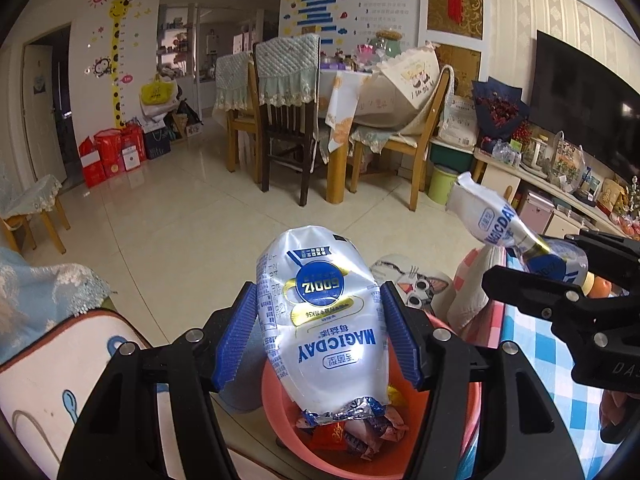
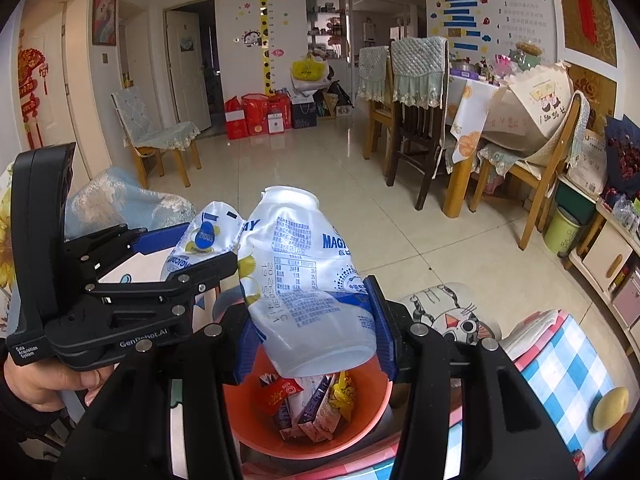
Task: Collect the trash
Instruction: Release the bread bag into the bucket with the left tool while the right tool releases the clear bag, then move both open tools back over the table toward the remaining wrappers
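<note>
My left gripper is shut on a crushed white Magicday bottle, held over an orange bin that holds several snack wrappers. My right gripper is shut on a second crushed white Magicday bottle, also above the orange bin with wrappers in it. In the left wrist view the right gripper and its bottle show at the right. In the right wrist view the left gripper and its bottle show at the left.
A blue checked tablecloth with a yellow fruit lies at the right. A cat-pattern mat lies on the tiled floor. A sofa edge is at the left. Dining chairs, a table and a TV cabinet stand farther back.
</note>
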The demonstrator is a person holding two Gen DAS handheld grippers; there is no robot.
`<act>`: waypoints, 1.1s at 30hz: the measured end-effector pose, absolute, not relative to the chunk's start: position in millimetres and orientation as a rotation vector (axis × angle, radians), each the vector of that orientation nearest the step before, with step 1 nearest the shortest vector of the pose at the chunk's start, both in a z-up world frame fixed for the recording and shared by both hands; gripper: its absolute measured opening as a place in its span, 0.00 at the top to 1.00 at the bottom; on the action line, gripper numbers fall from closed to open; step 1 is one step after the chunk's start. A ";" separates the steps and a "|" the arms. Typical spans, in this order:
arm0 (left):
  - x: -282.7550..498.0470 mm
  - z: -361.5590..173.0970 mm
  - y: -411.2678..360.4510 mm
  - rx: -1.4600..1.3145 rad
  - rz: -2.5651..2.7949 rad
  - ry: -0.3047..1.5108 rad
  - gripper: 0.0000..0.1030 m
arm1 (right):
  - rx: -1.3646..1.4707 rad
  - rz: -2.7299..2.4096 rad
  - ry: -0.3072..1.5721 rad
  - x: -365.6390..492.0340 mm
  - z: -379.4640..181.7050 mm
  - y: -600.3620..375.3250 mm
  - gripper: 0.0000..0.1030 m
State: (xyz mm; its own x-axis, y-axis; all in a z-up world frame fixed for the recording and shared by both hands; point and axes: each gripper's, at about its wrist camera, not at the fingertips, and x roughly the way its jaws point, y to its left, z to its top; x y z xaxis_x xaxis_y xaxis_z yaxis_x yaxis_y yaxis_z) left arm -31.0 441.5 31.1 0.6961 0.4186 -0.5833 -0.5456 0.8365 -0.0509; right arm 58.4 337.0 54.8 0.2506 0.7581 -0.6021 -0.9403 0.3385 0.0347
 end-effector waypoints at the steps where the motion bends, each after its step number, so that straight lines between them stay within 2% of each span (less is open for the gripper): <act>1: -29.3 25.6 442.0 -0.235 0.537 0.602 0.39 | -0.367 1.189 0.593 60.4 50.8 337.7 0.53; 12: -6.4 -24.8 447.8 -0.300 0.491 0.711 0.38 | -0.369 1.179 0.669 72.3 16.7 344.9 0.51; 13: -6.0 -28.1 450.5 -0.312 0.491 0.719 0.35 | -0.366 1.173 0.673 73.2 14.8 345.3 0.48; 14: -5.7 -31.3 451.9 -0.319 0.497 0.726 0.29 | -0.361 1.171 0.676 74.3 13.2 345.1 0.46; 16: -5.5 -34.3 452.1 -0.313 0.509 0.726 0.26 | -0.356 1.167 0.682 76.5 11.0 345.2 0.46; 24: -1.7 -29.2 445.4 -0.298 0.513 0.721 0.18 | -0.320 1.143 0.687 85.8 14.2 329.7 0.45; 28: -0.4 -19.1 429.5 -0.286 0.491 0.706 0.15 | -0.284 1.101 0.657 89.9 22.5 297.6 0.36; 33: 9.9 -14.5 397.9 -0.262 0.424 0.712 0.14 | -0.234 1.015 0.657 102.8 23.3 242.6 0.35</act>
State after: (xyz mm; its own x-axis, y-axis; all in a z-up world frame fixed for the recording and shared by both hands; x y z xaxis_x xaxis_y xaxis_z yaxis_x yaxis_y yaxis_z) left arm 9.9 397.9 -14.5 0.6778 0.2847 -0.6778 -0.4597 0.8837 -0.0885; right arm 102.8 242.6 23.3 0.3570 0.7099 -0.6071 -0.8449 0.5226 0.1144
